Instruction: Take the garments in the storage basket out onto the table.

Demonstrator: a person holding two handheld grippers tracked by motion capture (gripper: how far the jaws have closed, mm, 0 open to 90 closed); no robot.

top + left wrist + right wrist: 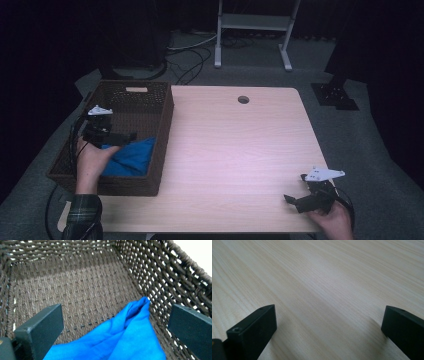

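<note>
Inside the wicker basket (162,145) the left gripper (115,322) hovers over the blue cloth (117,340), fingers spread wide, while the right gripper (329,322), well away from the basket, gapes empty above the tabletop (324,285).

Dim room in the high view: the top of the frame and both upper corners sink into near black, while the table (235,150) catches a soft pool of light from above, brightest at centre with a faint pinkish cast. The picture is soft and grainy. In the left gripper view, glare blows out the upper right corner to white, the basket (82,290) weave smears slightly, and the blue cloth (120,340) glows saturated. In the right gripper view the wood grain blurs upward and soft shadows sit beneath the dark jaws.
</note>
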